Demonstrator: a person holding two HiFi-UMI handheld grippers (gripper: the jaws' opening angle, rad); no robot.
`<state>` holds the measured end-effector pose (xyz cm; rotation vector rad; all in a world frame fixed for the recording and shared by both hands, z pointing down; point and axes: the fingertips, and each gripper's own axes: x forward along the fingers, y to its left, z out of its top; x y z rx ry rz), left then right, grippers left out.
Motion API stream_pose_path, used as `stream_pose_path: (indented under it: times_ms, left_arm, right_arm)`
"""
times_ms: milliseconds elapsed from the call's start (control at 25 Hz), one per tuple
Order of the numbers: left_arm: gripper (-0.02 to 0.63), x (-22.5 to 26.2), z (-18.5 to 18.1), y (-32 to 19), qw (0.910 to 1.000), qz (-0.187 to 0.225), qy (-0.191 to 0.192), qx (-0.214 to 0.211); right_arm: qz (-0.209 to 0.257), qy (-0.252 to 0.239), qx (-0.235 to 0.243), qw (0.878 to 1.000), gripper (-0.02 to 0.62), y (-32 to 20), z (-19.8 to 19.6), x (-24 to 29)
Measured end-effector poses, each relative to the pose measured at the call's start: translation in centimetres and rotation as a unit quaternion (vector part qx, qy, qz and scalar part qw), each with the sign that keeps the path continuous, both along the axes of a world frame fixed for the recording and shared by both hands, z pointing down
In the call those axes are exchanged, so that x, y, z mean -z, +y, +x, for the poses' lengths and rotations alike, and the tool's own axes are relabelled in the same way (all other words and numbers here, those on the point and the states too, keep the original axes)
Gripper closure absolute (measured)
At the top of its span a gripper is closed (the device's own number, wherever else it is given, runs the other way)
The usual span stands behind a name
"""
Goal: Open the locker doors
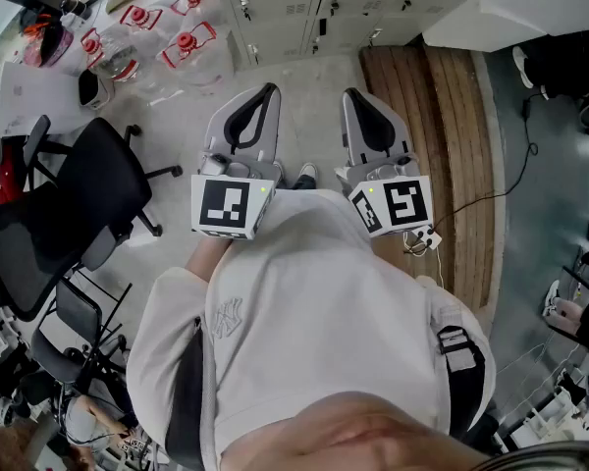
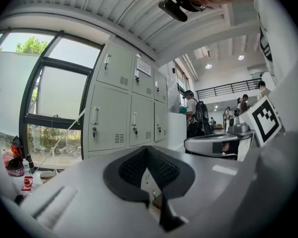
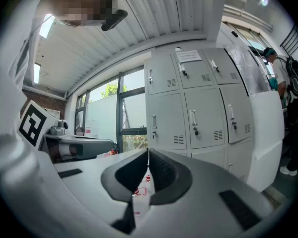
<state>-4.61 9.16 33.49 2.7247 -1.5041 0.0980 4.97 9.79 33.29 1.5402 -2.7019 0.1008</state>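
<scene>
A bank of grey lockers [image 1: 304, 8] stands ahead at the top of the head view, every door closed, each with a small handle and vent. I hold both grippers close to my chest, well short of them. My left gripper [image 1: 268, 88] is shut, its black pads meeting at the tips with nothing between. My right gripper [image 1: 351, 93] is shut the same way, also on nothing. The left gripper view shows the lockers [image 2: 124, 103] beyond the left gripper [image 2: 148, 148]. The right gripper view shows them [image 3: 198, 98] past the right gripper [image 3: 148, 151].
A black office chair [image 1: 79, 204] stands at my left. Large water bottles with red caps [image 1: 177, 42] sit on the floor near the lockers' left end. A wooden bench [image 1: 442, 116] and a white counter [image 1: 510, 8] lie to the right. People [image 2: 196, 115] stand far off.
</scene>
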Motion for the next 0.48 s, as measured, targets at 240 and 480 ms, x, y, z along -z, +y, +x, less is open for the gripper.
stream_pose_path:
  times_ms: [240,480]
  left_arm:
    - [0.604,0.1,0.1,-0.7,1.0,-0.002,0.0,0.002]
    - [0.604,0.2,0.7,-1.3,1.0,0.004,-0.002,0.001]
  right_arm:
    - [0.002,0.0,0.003,1.0,0.58,-0.6,-0.1,0.0]
    - [0.002,0.001,0.003,1.0,0.58,-1.2,0.4,-0.2]
